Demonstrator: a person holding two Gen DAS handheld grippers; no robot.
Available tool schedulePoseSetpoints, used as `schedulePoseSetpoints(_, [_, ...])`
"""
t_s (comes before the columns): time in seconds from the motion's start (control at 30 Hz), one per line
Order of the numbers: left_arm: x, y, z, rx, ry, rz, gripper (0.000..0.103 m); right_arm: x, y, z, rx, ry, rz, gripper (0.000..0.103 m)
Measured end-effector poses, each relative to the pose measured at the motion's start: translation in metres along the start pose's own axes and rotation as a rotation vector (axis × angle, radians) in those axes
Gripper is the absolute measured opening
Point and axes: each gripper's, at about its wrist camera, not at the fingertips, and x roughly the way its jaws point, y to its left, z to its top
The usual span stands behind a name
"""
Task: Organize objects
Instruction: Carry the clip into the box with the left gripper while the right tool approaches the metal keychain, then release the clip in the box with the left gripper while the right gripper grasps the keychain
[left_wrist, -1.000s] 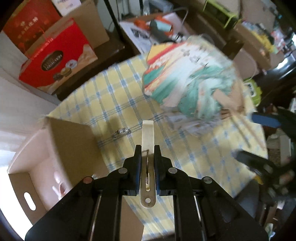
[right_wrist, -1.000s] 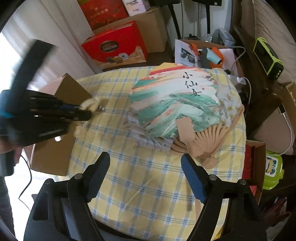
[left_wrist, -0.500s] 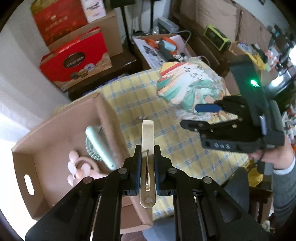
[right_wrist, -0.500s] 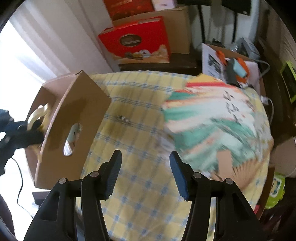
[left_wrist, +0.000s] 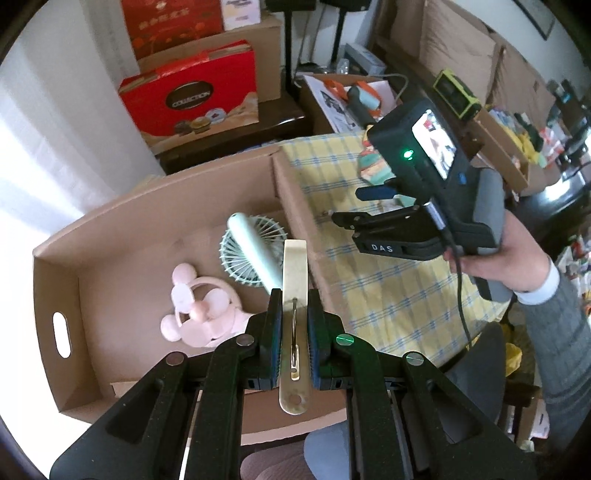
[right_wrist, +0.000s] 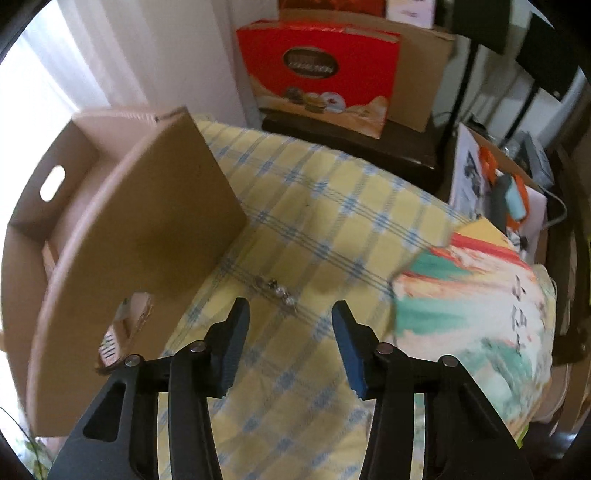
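Left wrist: clip (left_wrist: 294, 295) over box (left_wrist: 155, 206)

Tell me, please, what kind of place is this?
Probably a cluttered home room, used partly for storage: a table with a checked yellow tablecloth, a red gift box against the wall, and stacked cardboard boxes.

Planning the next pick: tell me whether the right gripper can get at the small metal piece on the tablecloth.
Probably yes: the small metal piece lies bare just ahead of the right gripper, whose closing jaws hold nothing.

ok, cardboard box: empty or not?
Not empty. The cardboard box holds a pink fan and a mint handheld fan on its floor.
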Motion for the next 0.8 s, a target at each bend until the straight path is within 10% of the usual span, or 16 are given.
schedulePoseSetpoints(0.43, [0.013, 0.042, -0.014, -0.068, 0.004, -0.044, 0.011, 0.036, 0.013, 0.006, -0.128, 0.052, -0.058, 0.037])
schedulePoseSetpoints(0.53, [0.016, 0.045, -0.015, -0.073, 0.009, -0.052, 0.011, 0.035, 0.017, 0.005, -0.140, 0.036, -0.042, 0.013])
schedulePoseSetpoints(0.8, [0.017, 0.051, -0.023, -0.076, 0.010, -0.065, 0.011, 0.031, 0.010, 0.002, -0.068, 0.028, -0.037, 0.008])
